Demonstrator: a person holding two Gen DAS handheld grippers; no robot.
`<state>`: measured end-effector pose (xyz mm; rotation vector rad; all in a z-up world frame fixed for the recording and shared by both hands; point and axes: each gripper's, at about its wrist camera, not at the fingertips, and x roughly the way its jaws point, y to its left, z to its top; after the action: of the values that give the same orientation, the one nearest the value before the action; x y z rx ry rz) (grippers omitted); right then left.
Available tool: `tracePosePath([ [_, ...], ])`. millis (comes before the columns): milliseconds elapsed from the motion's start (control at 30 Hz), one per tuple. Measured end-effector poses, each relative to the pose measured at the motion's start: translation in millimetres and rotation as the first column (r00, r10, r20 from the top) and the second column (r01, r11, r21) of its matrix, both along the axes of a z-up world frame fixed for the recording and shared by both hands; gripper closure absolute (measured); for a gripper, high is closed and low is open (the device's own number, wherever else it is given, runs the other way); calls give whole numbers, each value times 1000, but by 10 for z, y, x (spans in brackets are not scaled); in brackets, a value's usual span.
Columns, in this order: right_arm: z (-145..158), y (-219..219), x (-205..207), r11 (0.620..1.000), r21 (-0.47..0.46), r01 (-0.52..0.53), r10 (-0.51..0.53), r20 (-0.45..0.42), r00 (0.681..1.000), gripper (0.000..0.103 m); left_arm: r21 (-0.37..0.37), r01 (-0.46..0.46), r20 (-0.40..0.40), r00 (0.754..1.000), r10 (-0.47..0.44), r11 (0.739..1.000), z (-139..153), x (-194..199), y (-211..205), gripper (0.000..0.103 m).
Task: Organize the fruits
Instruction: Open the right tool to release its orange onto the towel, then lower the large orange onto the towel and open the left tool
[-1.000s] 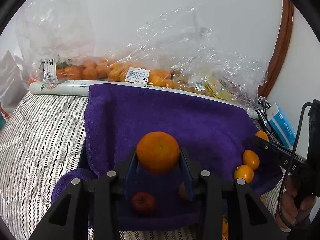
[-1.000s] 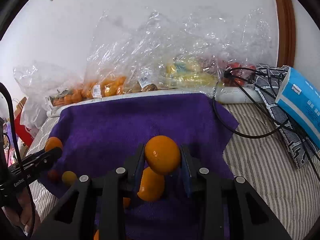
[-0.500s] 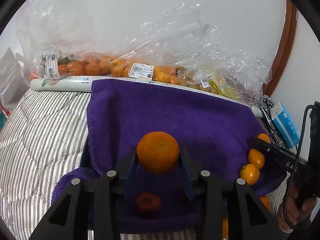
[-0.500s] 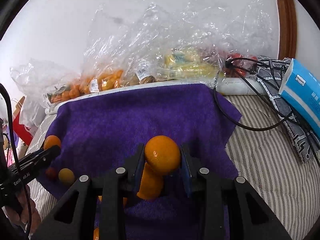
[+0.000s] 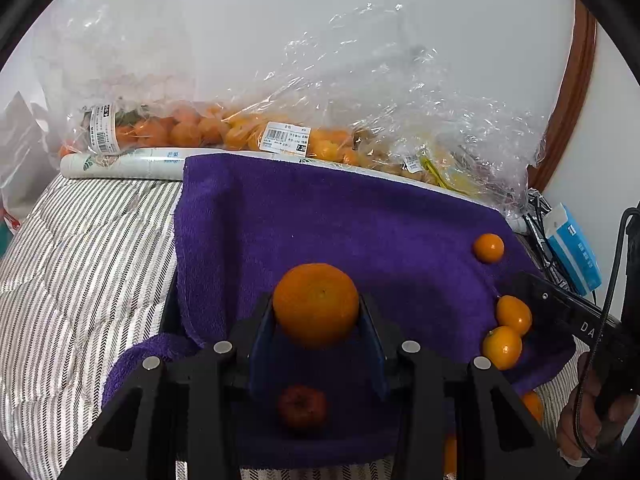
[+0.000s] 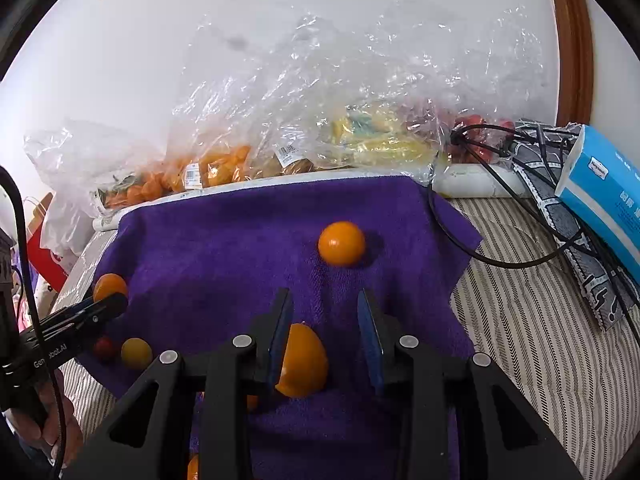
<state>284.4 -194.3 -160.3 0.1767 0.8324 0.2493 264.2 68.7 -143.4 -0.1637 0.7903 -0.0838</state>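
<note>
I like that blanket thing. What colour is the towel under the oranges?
Deep purple. The towel shows best in the right wrist view.

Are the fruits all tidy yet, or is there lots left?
One small orange lies alone on the purple towel. The left hand-held gripper holds a tangerine; the right hand-held gripper is empty. Other small oranges and a dark red fruit wait near the towel's edge.

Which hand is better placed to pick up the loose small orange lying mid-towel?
Right. The right gripper is empty, jaws apart, and the small orange lies just ahead of it on the purple towel. The left gripper is shut on a large orange.
</note>
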Motion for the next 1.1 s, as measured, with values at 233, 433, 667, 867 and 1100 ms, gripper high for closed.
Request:
tracePosePath([
  [233, 4, 27, -14, 1000, -13, -5, 6, 5, 1000, 69, 11, 15, -24, 1000, -15, 1000, -43, 18, -33, 64],
  [433, 2, 46, -10, 1000, -20, -10, 10, 6, 1000, 69, 13, 14, -37, 999, -14, 1000, -68, 27, -25, 64],
  [667, -3, 44, -4, 1000, -21, -11, 12, 6, 1000, 69, 4, 14, -57, 998, -14, 1000, -102, 48, -18, 64],
  [867, -16, 38, 8, 1000, -25, -13, 13, -1, 1000, 68, 11, 17, -66, 998, -16, 1000, -112, 55, -26, 64],
  [1100, -11, 42, 0, 999, -28, -16, 16, 5, 1000, 68, -13, 21, -71, 997, -21, 1000, -105, 54, 1, 64],
])
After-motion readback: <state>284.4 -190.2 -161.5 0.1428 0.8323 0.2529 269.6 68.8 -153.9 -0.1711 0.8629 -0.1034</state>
